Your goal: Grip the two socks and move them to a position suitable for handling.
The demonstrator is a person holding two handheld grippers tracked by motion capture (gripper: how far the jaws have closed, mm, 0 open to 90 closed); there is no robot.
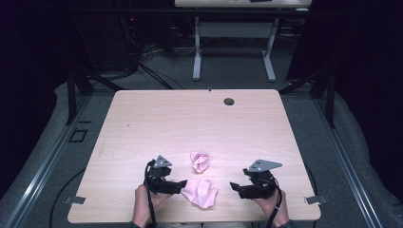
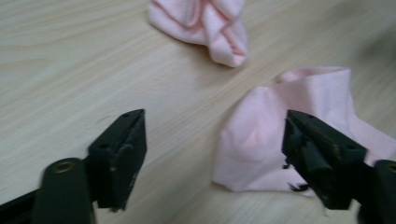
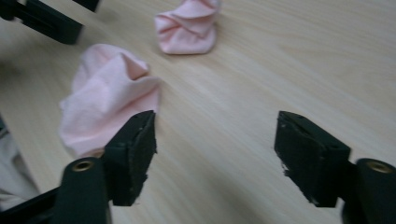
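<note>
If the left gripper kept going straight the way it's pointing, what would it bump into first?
Most likely the nearer pink sock. The left gripper is open, and that crumpled sock lies just ahead, by one jaw. The other pink sock lies farther on. Exact depth is hard to judge.

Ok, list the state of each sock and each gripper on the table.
Nearer pink sock: crumpled flat on the table, at the left gripper's tip.
Farther pink sock: bunched up, lying free.
Left gripper: open, empty.
Right gripper: open, empty.

Lab: curtained rig, desks [image 1: 237, 28], floor cables [image 1: 152, 71].
</note>
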